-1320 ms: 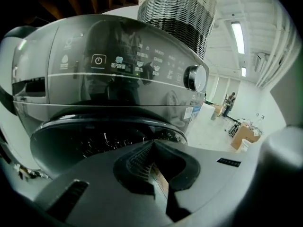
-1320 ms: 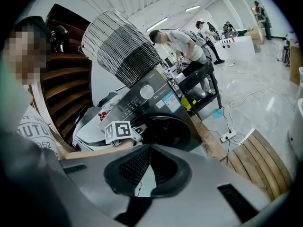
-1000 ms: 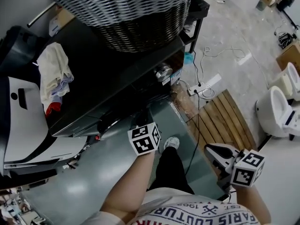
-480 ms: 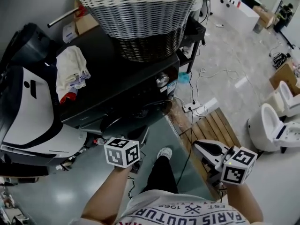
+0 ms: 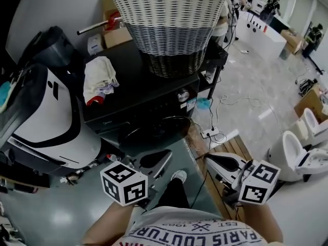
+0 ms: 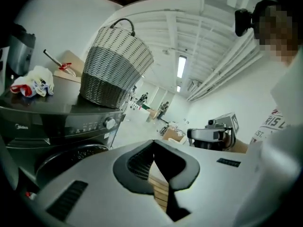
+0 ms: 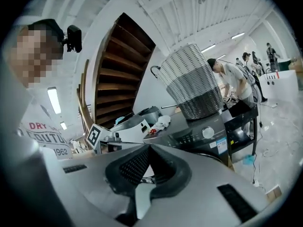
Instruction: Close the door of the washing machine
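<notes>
The black washing machine (image 5: 138, 94) stands ahead of me, its round dark door (image 5: 154, 129) lying flat against the front. The door (image 6: 68, 159) also shows low in the left gripper view, under the control panel with its silver knob (image 6: 110, 123). My left gripper (image 5: 166, 155) hovers a short way in front of the door, apart from it, jaws shut on nothing. My right gripper (image 5: 209, 158) hangs off to the right over the floor, also shut and empty. The tips of both meet in their own views: left gripper (image 6: 153, 142), right gripper (image 7: 149, 146).
A big wicker basket (image 5: 166, 22) and a crumpled cloth (image 5: 100, 78) sit on the machine's top. A white and black appliance (image 5: 48, 117) stands at the left. Cables and a power strip (image 5: 212, 133) lie on the floor at the right, beside a wooden slat board (image 5: 233, 152) and white toilets (image 5: 300, 142).
My left gripper has drawn back down and left, away from the machine's front. The head view has lifted, showing more of the basket. The right gripper has barely moved.
</notes>
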